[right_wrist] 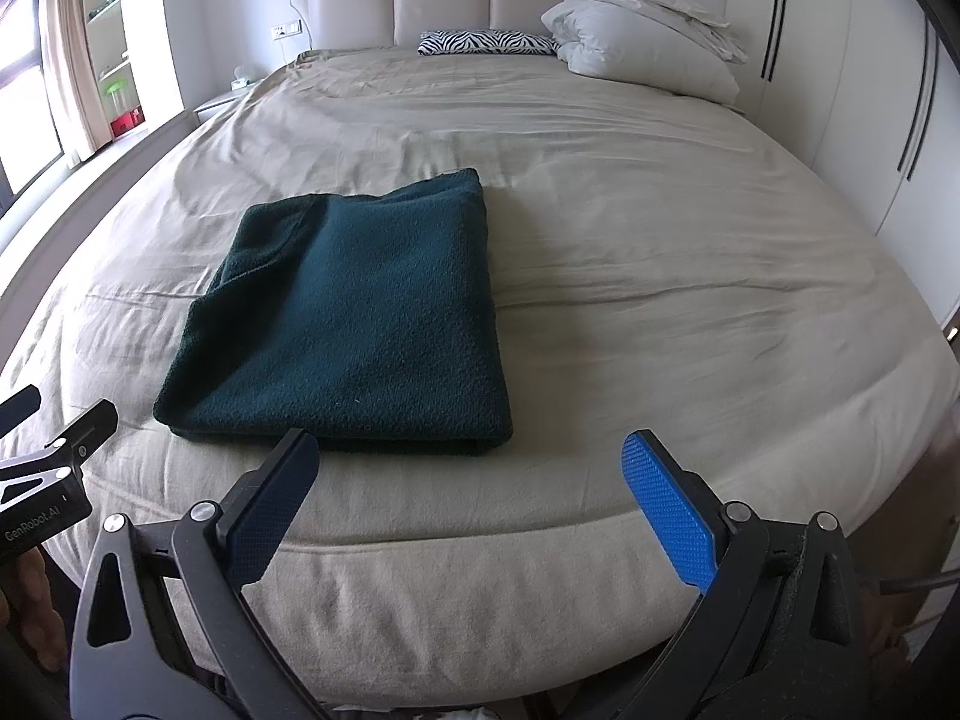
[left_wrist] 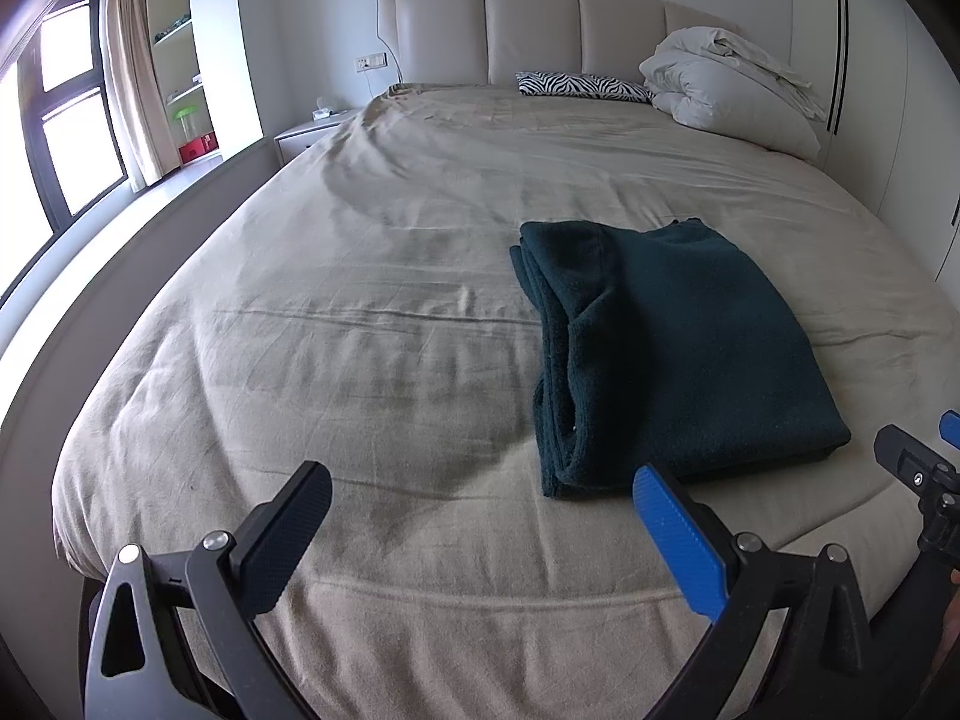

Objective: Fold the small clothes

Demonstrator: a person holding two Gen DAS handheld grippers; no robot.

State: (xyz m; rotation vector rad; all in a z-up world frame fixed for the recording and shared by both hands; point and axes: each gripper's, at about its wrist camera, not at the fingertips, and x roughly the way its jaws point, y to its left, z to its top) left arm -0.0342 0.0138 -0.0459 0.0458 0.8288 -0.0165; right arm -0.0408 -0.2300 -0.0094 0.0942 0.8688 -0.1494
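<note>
A dark green fleece garment (right_wrist: 348, 318) lies on the bed (right_wrist: 660, 276), near the foot edge and a little to the left of the middle. It is already folded into a thick rectangle with several layers. In the left wrist view the loose layered edges (left_wrist: 558, 360) show on its left side, while the right side looks like a closed fold.

The left tool (left_wrist: 480, 531) hovers above the foot of the bed with its jaws wide apart, and it holds nothing. The right tool (right_wrist: 471, 498) is also wide and empty, just in front of the near edge of the garment.

I think the cloth is soft, light and rather bulky, not slippery and not fragile. It will sag and open if only the top layer is taken. A good grip, in my opinion, is on the near corners, pinching all the layers together, one tool on each corner.

A white duvet (right_wrist: 642, 30) and a zebra pillow (right_wrist: 486, 42) lie near the headboard, well apart from the garment.
</note>
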